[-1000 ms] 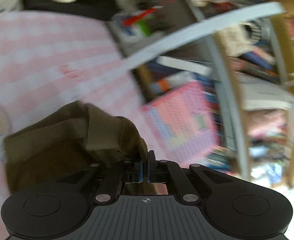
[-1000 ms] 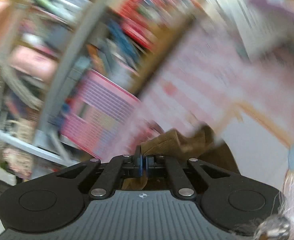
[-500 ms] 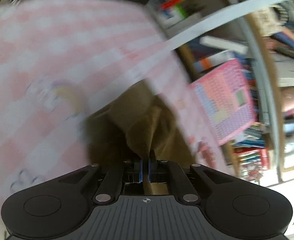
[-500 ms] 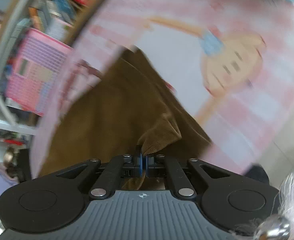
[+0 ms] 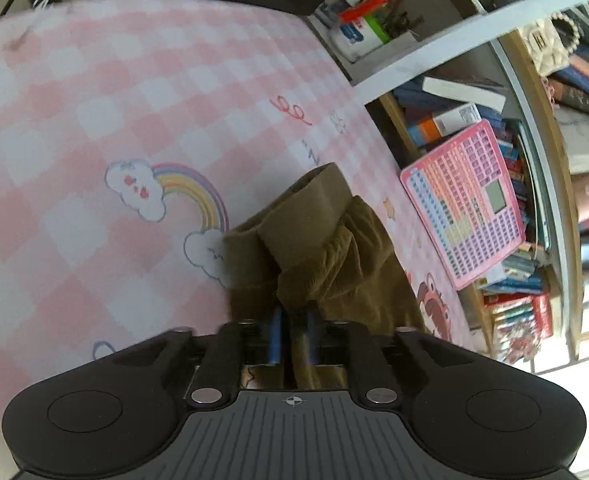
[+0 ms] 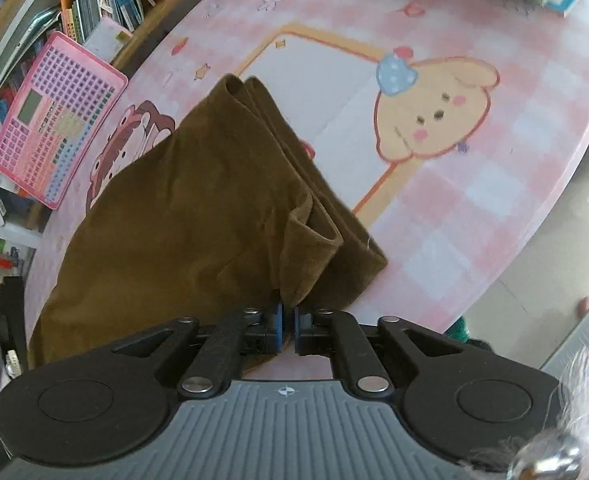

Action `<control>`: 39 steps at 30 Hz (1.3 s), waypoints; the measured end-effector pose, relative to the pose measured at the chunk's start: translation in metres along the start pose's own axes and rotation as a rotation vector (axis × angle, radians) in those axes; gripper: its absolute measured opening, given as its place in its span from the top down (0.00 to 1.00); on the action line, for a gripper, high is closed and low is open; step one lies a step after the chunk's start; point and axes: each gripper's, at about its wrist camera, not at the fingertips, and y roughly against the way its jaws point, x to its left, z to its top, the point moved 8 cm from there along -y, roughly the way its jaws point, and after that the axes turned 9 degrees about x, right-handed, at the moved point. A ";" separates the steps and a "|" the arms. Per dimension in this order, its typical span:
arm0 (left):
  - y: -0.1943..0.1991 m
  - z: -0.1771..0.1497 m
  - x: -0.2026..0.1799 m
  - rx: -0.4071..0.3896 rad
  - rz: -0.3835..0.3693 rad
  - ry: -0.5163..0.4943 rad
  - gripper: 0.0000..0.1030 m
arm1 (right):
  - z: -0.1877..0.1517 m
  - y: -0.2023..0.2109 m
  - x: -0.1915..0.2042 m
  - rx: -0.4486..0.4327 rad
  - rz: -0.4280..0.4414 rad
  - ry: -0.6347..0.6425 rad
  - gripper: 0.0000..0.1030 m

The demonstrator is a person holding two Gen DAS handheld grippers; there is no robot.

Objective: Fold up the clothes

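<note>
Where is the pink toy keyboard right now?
The pink toy keyboard leans against the bookshelf beyond the table's far edge, upper left in the right wrist view.

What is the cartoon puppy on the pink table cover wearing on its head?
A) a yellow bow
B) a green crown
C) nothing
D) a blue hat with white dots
D: in the right wrist view the cartoon puppy on the pink table cover has a blue hat with white dots topped by a red ball, just beyond the brown garment.

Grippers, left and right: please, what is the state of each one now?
Left gripper: opening, brown garment loose between the jaws.
Right gripper: opening, garment corner at its tips.
</note>
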 end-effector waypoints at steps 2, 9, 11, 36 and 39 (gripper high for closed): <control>0.011 0.004 -0.006 -0.041 0.021 -0.019 0.43 | 0.003 0.011 -0.002 -0.050 -0.024 0.031 0.67; 0.003 0.000 0.017 -0.048 0.063 0.072 0.41 | -0.002 0.004 -0.001 -0.102 -0.171 0.176 0.67; -0.002 -0.002 0.014 -0.062 0.050 0.073 0.41 | -0.003 -0.002 0.005 -0.111 -0.198 0.212 0.67; -0.012 0.001 -0.003 -0.148 0.189 0.022 0.73 | 0.072 -0.059 0.058 -0.069 -0.145 0.531 0.91; 0.001 -0.003 0.000 -0.191 0.257 0.051 0.49 | 0.073 -0.053 0.050 -0.014 -0.097 0.527 0.83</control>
